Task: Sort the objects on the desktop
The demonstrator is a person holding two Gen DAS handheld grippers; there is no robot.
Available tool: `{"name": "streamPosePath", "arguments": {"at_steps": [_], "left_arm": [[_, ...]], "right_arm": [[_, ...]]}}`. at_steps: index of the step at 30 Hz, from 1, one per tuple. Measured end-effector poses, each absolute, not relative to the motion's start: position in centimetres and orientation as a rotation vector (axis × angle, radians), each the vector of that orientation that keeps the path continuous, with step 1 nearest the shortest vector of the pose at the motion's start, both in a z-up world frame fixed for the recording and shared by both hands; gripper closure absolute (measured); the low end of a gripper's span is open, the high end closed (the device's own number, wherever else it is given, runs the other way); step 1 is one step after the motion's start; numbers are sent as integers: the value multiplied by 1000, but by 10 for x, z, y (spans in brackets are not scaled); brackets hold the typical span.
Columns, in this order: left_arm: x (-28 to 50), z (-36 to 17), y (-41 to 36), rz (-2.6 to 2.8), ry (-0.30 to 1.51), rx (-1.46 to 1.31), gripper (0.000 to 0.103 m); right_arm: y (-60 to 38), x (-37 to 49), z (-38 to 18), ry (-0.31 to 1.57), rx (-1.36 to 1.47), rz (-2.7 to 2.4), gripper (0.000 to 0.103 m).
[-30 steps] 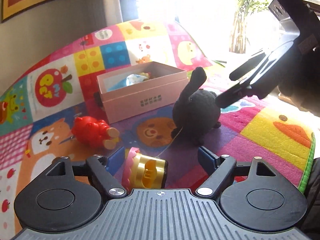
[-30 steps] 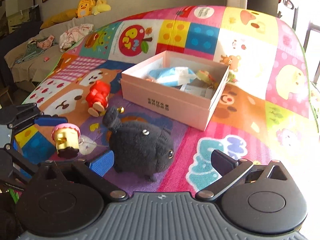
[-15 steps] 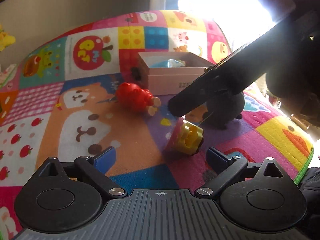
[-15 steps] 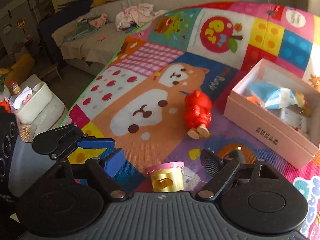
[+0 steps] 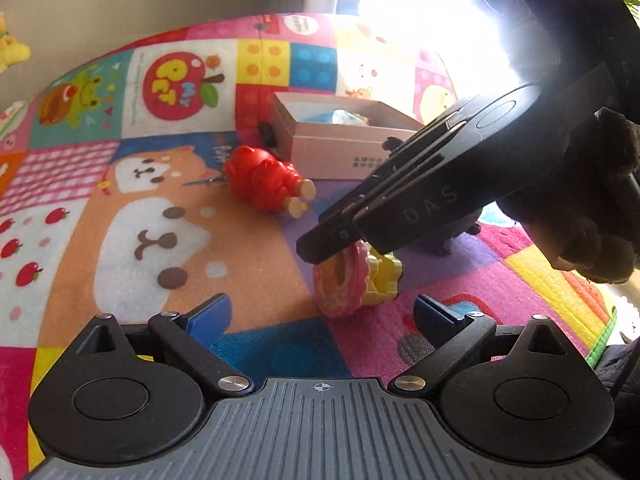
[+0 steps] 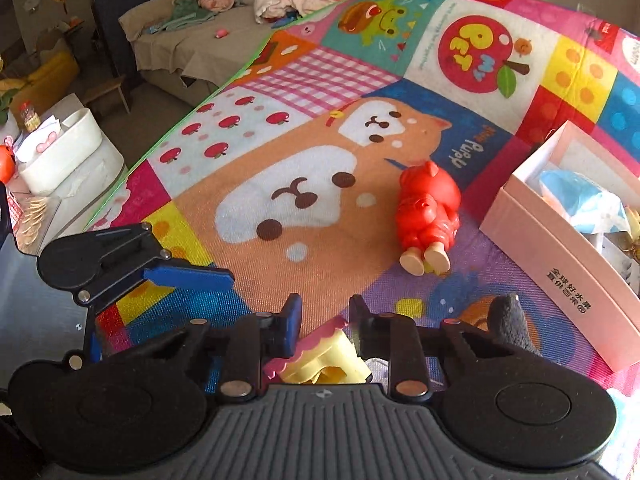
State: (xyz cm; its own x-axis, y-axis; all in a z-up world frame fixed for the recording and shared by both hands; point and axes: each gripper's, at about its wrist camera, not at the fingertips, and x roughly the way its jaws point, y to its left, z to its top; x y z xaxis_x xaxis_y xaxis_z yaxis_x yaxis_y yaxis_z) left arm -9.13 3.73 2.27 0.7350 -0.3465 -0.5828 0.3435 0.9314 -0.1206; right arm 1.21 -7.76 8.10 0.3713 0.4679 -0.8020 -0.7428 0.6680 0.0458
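While my two claws meet over the patchwork play mat [image 6: 304, 208], this is how things lie around the pink box [image 6: 560, 264]:

Right claw [image 6: 325, 320]: its jaws have just been closing and now press on the pink-and-yellow cupcake toy [image 6: 320, 354], one pad on each side of its pink frilled top; in the left wrist view the claw reaches down from the right onto the toy's upper edge.

Cupcake toy: on the mat in front of the pink box, well apart from it, tipped on its side with the pink end toward my left claw.

Left claw [image 5: 320, 312]: jaws spread wide, nothing between the blue pads; it hangs just short of the cupcake toy, on the side away from the box.

Red pig figure [image 6: 428, 216]: lying on its back on the mat, just beside the near left corner of the pink box, feet toward my claws.

Black plush toy [image 6: 510, 322]: between the cupcake toy and the box, mostly hidden behind my right claw; only a dark fuzzy limb shows.

Pink box: open-topped, holding a light blue packet [image 6: 576, 196] and other small items I cannot make out.
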Motion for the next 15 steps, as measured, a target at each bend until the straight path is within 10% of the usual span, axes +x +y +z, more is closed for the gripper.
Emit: {"name": "streamPosePath", "arguments": {"at_steps": [5, 15], "left_arm": [[-94, 22, 37, -379, 651, 2, 3], [-90, 20, 32, -387, 669, 2, 3]], "right_arm": [[-88, 14, 79, 917, -324, 800, 48], [-138, 0, 87, 923, -217, 752, 59]]}}
